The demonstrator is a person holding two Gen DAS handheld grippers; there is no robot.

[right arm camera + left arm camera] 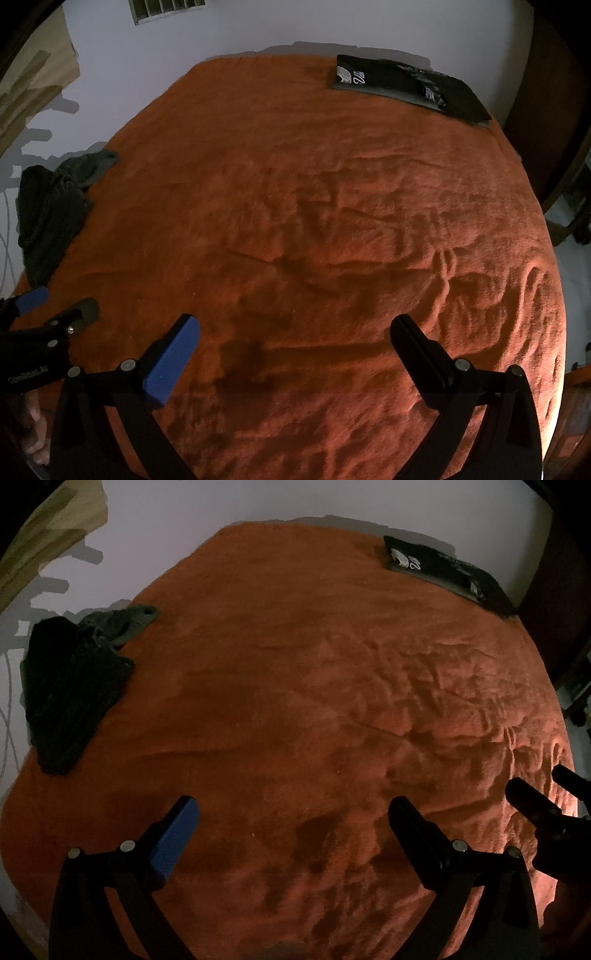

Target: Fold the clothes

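Note:
A heap of dark unfolded clothes [70, 686] lies at the left edge of the orange bed cover [295, 672]; it also shows in the right wrist view [48, 214]. A folded black shirt with a white print [443, 570] lies at the far right corner, also in the right wrist view [410, 83]. My left gripper [293, 808] is open and empty above the near part of the bed. My right gripper [295, 328] is open and empty beside it, to its right. Each gripper's fingers show at the edge of the other's view.
The orange cover [295, 203] is wrinkled on the right side. A pale wall [258, 502] runs behind the bed, with a vent [166, 9] high up. Dark wooden furniture [546, 110] stands at the right. Cables [7, 716] hang at the left.

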